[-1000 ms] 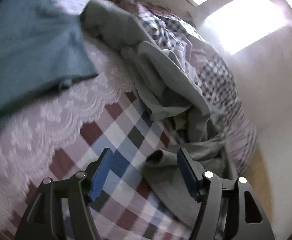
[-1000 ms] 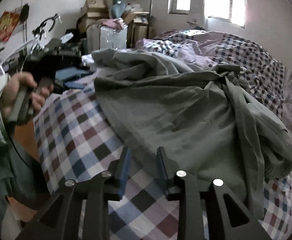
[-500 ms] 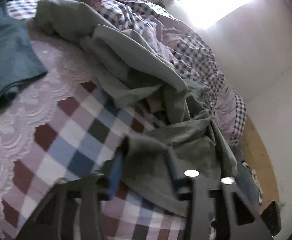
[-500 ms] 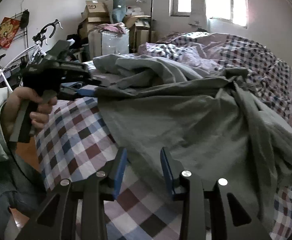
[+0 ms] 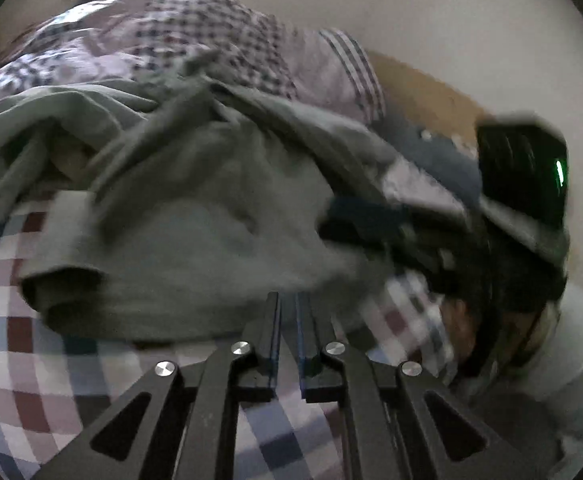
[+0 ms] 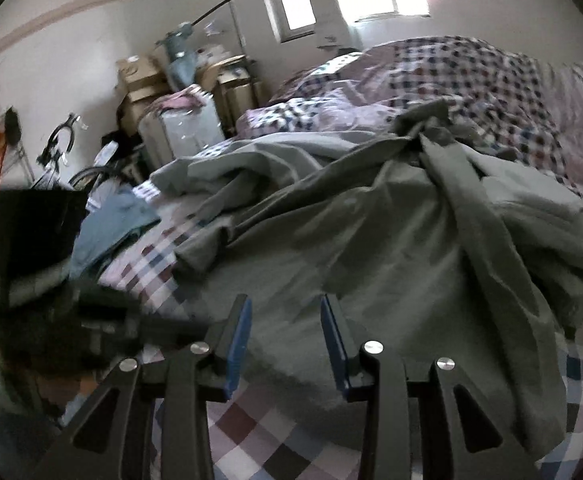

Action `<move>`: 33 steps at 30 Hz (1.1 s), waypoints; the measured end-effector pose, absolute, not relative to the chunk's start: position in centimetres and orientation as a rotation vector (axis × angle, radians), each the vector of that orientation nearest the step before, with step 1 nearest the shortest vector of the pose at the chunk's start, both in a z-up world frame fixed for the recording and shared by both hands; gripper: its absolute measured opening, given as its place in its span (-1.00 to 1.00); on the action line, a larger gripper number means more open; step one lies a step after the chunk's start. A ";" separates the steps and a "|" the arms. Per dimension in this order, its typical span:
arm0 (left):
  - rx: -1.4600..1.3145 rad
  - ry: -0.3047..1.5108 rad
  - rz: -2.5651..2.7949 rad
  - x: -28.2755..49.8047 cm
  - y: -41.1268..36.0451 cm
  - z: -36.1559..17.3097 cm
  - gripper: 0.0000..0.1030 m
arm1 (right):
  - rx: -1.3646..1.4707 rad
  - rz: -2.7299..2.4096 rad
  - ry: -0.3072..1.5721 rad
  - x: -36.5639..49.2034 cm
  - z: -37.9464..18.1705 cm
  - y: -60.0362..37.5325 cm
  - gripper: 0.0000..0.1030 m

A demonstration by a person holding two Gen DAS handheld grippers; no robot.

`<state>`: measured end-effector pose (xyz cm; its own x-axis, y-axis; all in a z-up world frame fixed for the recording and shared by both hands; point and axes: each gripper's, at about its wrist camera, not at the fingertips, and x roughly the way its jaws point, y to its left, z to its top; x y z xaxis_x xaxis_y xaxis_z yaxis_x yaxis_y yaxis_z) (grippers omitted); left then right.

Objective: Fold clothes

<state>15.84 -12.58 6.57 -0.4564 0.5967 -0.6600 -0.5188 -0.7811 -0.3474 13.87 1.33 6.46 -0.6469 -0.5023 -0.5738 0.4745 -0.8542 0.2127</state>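
A crumpled grey garment [image 5: 195,240] lies spread over the checked bed sheet [image 5: 19,344]. My left gripper [image 5: 288,304] is at its near hem. Its jaws are closing and stand almost together, with the hem pinched between the tips. In the right wrist view the same grey garment [image 6: 391,248] fills the middle of the bed. My right gripper [image 6: 283,304] hovers open over the garment's near edge, with cloth below its fingers and nothing pressed between the pads. The picture is blurred around the left gripper's body [image 6: 31,240] at the left.
A blue garment [image 6: 115,220] lies on the bed's far left. A checked quilt [image 6: 471,80] is heaped at the back right. Boxes, a bin and a bicycle [image 6: 59,148] crowd the far wall. A person's pale sleeve [image 5: 563,360] is at the right.
My left gripper has swung along the bed and rolled, and its jaws have closed from wide open onto the grey hem. My right gripper has shifted a little over the garment, its jaws slightly wider.
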 end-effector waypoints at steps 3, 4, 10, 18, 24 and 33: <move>-0.975 -0.169 2.287 16.7 -14.2 8.0 -0.45 | 0.877 -2.467 -0.076 13.5 6.6 1.7 -0.26; -0.933 -0.223 2.338 16.6 -15.6 8.6 -0.02 | 0.877 -2.469 -0.080 13.4 6.7 1.8 -0.25; -0.836 -0.566 2.630 15.6 -24.7 9.5 0.40 | 0.857 -2.458 -0.100 13.2 7.0 1.1 -0.23; -1.047 -0.818 2.568 13.2 -29.1 5.2 0.40 | 0.869 -2.430 -0.109 12.6 6.5 0.1 -0.21; -1.099 -1.138 2.310 10.8 -29.8 1.7 0.40 | 0.879 -2.419 -0.103 12.4 6.3 -0.2 -0.21; -1.075 -1.255 2.265 9.2 -29.6 1.4 -0.77 | 0.896 -2.425 -0.096 12.5 6.0 0.1 -0.21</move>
